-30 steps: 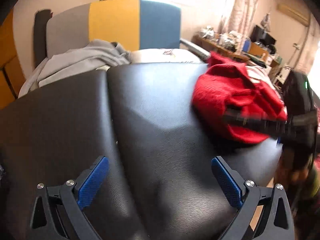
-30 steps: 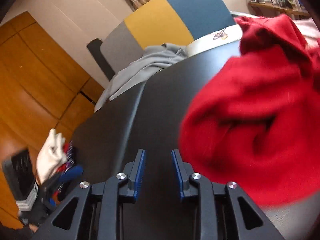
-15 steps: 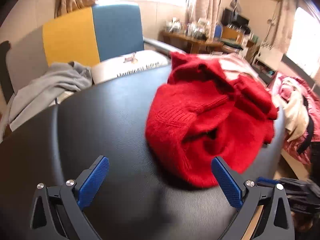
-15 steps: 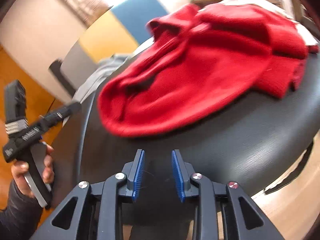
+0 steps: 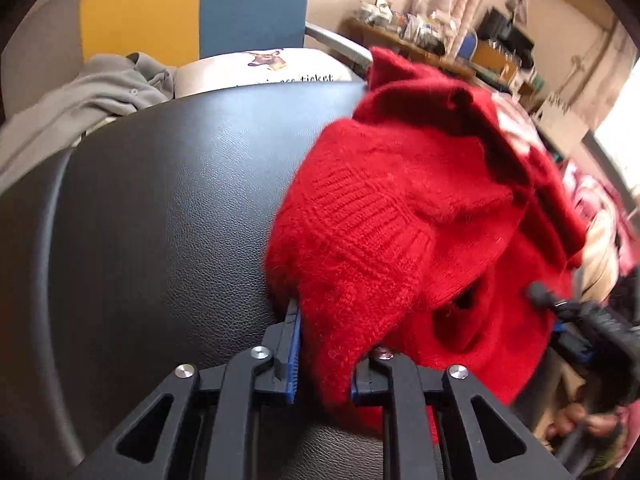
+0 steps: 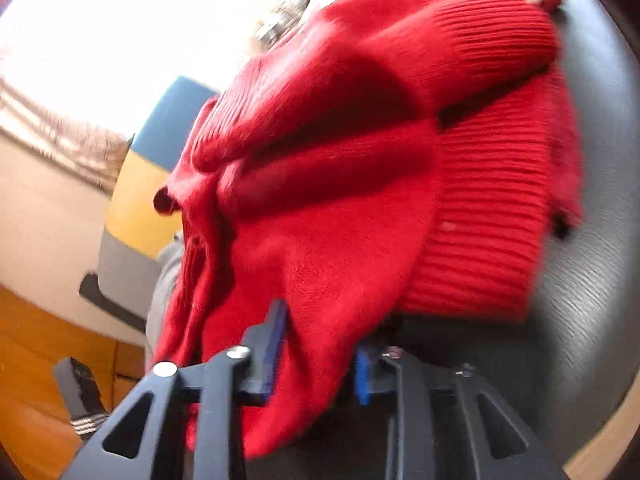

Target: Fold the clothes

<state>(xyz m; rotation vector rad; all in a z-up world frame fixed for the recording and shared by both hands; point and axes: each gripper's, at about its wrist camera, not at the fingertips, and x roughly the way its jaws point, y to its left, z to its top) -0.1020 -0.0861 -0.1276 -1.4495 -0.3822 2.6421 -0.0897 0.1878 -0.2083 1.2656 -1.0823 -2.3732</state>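
Note:
A red knit sweater [image 5: 400, 216] lies crumpled on the right part of a black leather surface [image 5: 160, 208]. My left gripper [image 5: 322, 364] is shut on a fold at the sweater's near edge. In the right wrist view the same sweater [image 6: 360, 160] fills the frame, and my right gripper [image 6: 316, 360] is shut on another part of its edge, with fabric bunched between the blue pads. The right gripper also shows in the left wrist view [image 5: 576, 328], at the sweater's right side.
A grey garment [image 5: 88, 100] lies at the far left edge of the black surface, beside a white printed cushion [image 5: 264, 68]. A grey, yellow and blue chair back [image 5: 192, 8] stands behind. Cluttered shelves [image 5: 440, 40] are at the back right. Wooden panels [image 6: 36, 360] are to the left.
Both grippers have moved onto the sweater. The left, wide open half a second ago, has closed on its near edge. The right now has fabric between its pads.

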